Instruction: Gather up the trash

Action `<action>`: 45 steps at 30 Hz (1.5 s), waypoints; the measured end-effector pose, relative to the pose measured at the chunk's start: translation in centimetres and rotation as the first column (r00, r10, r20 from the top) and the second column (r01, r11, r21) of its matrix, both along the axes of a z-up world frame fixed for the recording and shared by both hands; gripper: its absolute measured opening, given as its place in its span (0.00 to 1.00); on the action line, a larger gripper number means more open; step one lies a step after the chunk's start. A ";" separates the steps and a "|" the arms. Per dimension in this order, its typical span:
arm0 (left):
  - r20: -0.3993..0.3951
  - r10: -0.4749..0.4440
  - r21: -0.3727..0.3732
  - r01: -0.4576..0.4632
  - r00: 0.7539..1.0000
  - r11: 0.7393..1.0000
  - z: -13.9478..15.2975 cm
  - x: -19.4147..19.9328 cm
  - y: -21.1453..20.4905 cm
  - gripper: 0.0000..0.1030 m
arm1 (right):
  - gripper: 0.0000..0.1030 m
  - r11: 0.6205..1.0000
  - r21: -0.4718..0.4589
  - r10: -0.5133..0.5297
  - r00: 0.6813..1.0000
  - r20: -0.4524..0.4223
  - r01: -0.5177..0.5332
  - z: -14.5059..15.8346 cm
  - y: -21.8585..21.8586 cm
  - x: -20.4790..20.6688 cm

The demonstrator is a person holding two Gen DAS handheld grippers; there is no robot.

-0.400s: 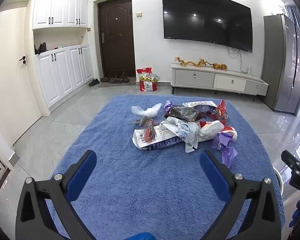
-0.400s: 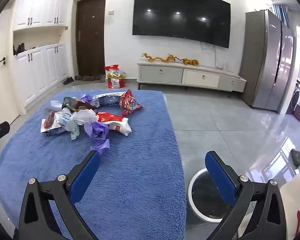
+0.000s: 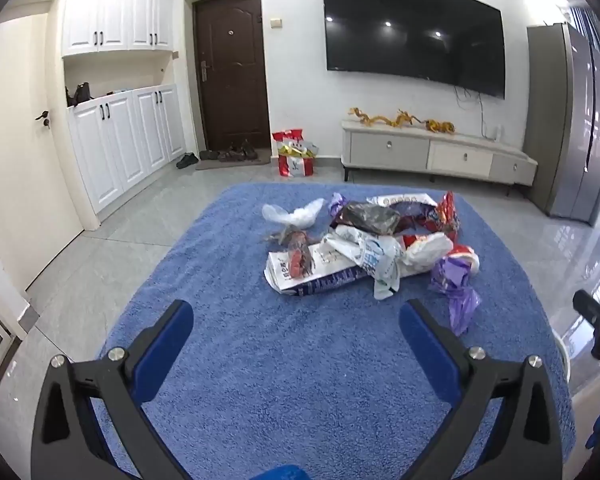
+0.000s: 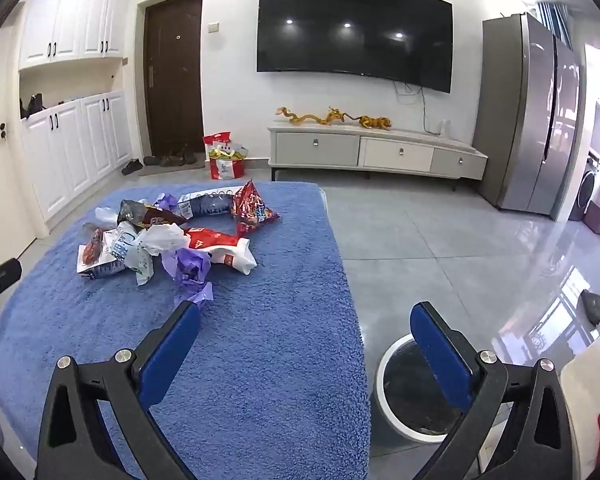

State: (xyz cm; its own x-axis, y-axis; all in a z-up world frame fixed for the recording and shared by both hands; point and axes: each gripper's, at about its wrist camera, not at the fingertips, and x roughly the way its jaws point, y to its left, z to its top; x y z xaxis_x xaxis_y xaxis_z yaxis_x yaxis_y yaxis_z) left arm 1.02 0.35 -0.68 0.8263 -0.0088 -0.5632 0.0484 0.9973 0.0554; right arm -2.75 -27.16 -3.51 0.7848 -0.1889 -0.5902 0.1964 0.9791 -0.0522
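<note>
A heap of trash [image 3: 364, 244] lies on a table covered with a blue towel [image 3: 300, 360]: crumpled white bags, a flattened white carton [image 3: 296, 276], a dark wrapper, a red snack bag [image 4: 252, 206] and a purple bag [image 4: 190, 268]. My left gripper [image 3: 296, 316] hangs open above the towel, short of the heap, nothing between its blue pads. My right gripper [image 4: 306, 320] stands open over the table's right edge, the heap [image 4: 168, 236] ahead to its left. A white round bin [image 4: 416, 392] with a dark liner sits on the floor below it.
Grey tiled floor surrounds the table. A low TV cabinet [image 4: 376, 152] and a wall television stand at the back, a tall fridge [image 4: 528, 112] to the right, white cupboards [image 3: 120, 148] and a dark door to the left. A red bag [image 3: 294, 152] sits by the wall.
Both views have shifted slightly: the trash heap sits a little farther to the right in each than 0.4 s ago. Both grippers stay open and empty.
</note>
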 end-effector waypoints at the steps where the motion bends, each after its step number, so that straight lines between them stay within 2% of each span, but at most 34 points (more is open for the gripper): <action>1: -0.007 -0.009 0.009 0.009 1.000 1.000 -0.1 0.2 -0.1 1.00 | 1.00 1.000 0.002 0.000 1.000 0.003 0.000 0.1 -0.1 -0.1; 8: -0.010 -0.034 0.002 0.034 0.999 0.999 0.0 0.5 -0.7 1.00 | 1.00 0.999 -0.033 -0.022 0.999 0.040 0.024 1.2 -0.1 -0.6; 14: -0.020 -0.037 -0.001 0.037 0.999 0.999 0.6 1.0 -1.3 1.00 | 1.00 1.000 -0.012 -0.013 0.997 0.080 0.014 1.9 -0.6 -0.4; 19: -0.041 0.007 0.034 -0.006 0.999 0.999 1.1 2.3 -2.4 1.00 | 1.00 1.000 0.005 0.016 0.995 0.098 -0.017 2.2 -1.9 0.1; 23: 0.001 0.036 0.038 -0.036 0.999 0.999 2.2 2.7 -3.2 1.00 | 1.00 1.000 0.019 0.015 0.996 0.093 -0.017 2.3 -3.3 0.6; 27: 0.047 0.047 0.000 -0.047 0.998 0.999 3.4 3.2 -3.2 1.00 | 1.00 1.000 0.020 0.013 0.997 0.070 -0.015 1.9 -3.9 0.9; 31: 0.049 0.019 -0.030 -0.018 0.999 0.999 3.7 3.7 -2.3 1.00 | 1.00 1.000 0.000 0.008 0.999 0.049 -0.008 1.5 -3.5 1.0; 36: 0.033 -0.035 -0.054 0.037 0.999 0.998 3.6 4.3 0.2 1.00 | 1.00 1.000 -0.003 -0.029 0.998 0.064 0.029 1.9 -2.8 1.3; 41: 0.025 -0.094 -0.071 0.096 0.995 0.993 3.4 5.5 2.9 1.00 | 1.00 0.998 0.005 -0.055 0.996 0.064 0.055 2.8 -1.3 1.7; 45: 0.039 -0.104 -0.080 0.107 0.994 0.991 3.5 5.8 4.3 1.00 | 1.00 0.998 -0.018 -0.056 0.996 0.068 0.057 4.0 0.1 1.9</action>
State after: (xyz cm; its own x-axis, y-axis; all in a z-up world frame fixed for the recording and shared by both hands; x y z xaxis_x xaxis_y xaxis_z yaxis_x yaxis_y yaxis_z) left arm 6.81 4.64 2.78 0.8373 -0.1420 -0.5280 0.1530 0.9880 -0.0230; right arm -0.82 -27.11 0.50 0.8105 -0.2451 -0.5320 0.2552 0.9653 -0.0559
